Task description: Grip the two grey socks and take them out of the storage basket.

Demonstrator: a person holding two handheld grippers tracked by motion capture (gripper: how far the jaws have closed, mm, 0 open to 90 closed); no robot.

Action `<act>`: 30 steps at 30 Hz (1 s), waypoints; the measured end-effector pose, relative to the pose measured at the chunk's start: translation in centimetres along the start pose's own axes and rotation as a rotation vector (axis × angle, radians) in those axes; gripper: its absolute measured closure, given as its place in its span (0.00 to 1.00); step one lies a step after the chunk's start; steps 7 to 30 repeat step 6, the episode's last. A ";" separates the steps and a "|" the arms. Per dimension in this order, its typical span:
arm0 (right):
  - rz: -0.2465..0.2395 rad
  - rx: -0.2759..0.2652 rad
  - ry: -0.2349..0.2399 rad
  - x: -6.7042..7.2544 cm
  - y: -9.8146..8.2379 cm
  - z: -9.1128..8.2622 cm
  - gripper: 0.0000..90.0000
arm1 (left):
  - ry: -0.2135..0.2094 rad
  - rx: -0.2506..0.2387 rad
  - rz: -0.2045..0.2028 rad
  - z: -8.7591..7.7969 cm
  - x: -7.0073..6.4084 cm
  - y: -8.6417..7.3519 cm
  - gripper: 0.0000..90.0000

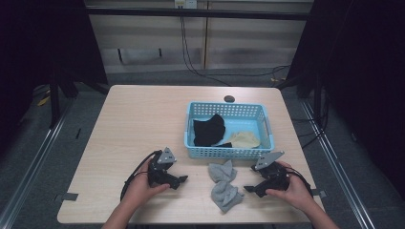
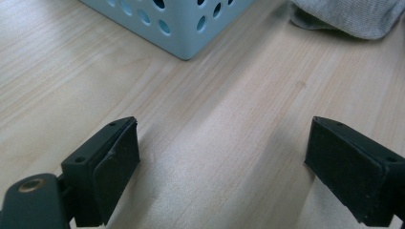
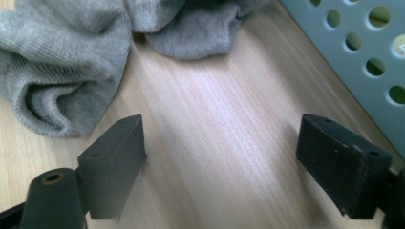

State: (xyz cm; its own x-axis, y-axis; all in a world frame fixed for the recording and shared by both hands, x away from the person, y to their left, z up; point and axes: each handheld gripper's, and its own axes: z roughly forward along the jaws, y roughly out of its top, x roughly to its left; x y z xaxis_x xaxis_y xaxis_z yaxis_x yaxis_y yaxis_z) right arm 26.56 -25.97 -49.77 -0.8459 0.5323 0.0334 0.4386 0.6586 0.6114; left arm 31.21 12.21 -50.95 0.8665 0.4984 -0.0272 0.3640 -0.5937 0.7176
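Grey socks [image 1: 224, 185] lie bunched on the wooden table [image 1: 138, 124] in front of a light blue basket [image 1: 228, 151]. Inside the basket are a black garment [image 1: 209, 130] and a cream one [image 1: 245, 140]. My left gripper [image 1: 184, 180] rests low on the table left of the socks, open, with bare wood between its jaws [image 2: 222, 162]. My right gripper [image 1: 247, 189] sits just right of the socks, open and holding nothing [image 3: 219, 162]. In the right gripper view the grey socks [image 3: 62, 71] lie ahead to the left and the basket wall [image 3: 363, 52] to the right.
The basket [image 2: 176, 24] corner stands ahead of the left gripper, with a grey sock [image 2: 353, 16] to the upper right. A dark round hole [image 1: 229, 98] sits in the table behind the basket. Cables trail on the floor beyond the table.
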 end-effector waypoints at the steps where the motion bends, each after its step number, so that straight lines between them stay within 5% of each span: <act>1: 0.004 -0.006 -0.003 0.0 -0.1 0.0 0.18 | 0.000 0.000 -0.001 0.0 0.0 0.0 0.12; 30: 0.009 0.010 -0.008 -0.1 0.0 -0.1 0.18 | 0.000 0.000 0.000 0.0 0.0 0.0 0.12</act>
